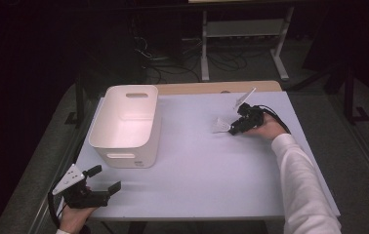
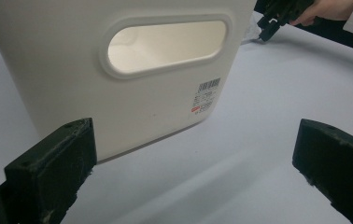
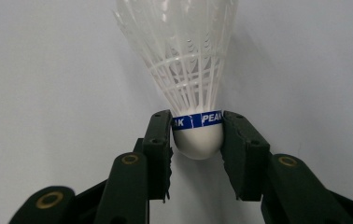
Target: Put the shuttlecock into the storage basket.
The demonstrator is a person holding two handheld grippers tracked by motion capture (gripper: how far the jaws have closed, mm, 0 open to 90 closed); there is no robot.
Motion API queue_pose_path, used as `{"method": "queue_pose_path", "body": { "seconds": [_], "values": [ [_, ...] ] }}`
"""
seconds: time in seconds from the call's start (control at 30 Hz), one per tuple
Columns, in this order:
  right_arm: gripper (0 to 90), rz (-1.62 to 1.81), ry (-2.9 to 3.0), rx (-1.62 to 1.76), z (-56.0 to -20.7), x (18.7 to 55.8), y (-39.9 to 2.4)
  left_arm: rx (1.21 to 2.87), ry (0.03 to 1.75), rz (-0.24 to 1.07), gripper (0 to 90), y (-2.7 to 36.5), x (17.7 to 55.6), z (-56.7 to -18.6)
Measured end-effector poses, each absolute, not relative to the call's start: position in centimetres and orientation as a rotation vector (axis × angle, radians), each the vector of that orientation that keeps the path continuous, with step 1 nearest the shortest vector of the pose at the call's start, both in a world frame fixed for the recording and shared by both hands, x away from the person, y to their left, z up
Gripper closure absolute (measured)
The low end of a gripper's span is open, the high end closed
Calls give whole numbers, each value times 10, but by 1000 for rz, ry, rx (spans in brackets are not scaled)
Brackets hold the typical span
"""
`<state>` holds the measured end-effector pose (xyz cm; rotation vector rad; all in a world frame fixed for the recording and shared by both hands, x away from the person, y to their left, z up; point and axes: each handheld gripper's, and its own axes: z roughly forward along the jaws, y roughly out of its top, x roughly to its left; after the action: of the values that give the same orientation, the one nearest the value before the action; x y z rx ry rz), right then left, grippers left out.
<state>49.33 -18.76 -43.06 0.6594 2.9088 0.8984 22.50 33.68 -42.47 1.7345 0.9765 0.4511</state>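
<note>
A white plastic shuttlecock [image 3: 191,65] with a blue band lies on the pale table, skirt pointing away from my right gripper [image 3: 197,135]. The right gripper's jaws press on both sides of its white cork head, shut on it. From above, the shuttlecock [image 1: 220,126] sits right of centre with the right gripper [image 1: 232,128] just to its right, low over the table. A white bin [image 1: 126,124] with handle slots stands at the left. My left gripper [image 1: 105,178] rests at the near left corner, jaws wide open and empty, facing the bin's near wall [image 2: 118,70].
The table's [image 1: 202,170] wooden far edge strip runs behind the bin. A white sleeve [image 1: 302,190] crosses the near right corner. Beyond the table stand a dark floor, cables and a metal frame [image 1: 243,39].
</note>
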Motion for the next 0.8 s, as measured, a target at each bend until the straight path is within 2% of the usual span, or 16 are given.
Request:
{"method": "queue_pose_path", "body": {
  "seconds": [0.8],
  "values": [
    [621,924,2904,645,-403,476,-172,1734,970,453,0,337,225,-425]
  ]
}}
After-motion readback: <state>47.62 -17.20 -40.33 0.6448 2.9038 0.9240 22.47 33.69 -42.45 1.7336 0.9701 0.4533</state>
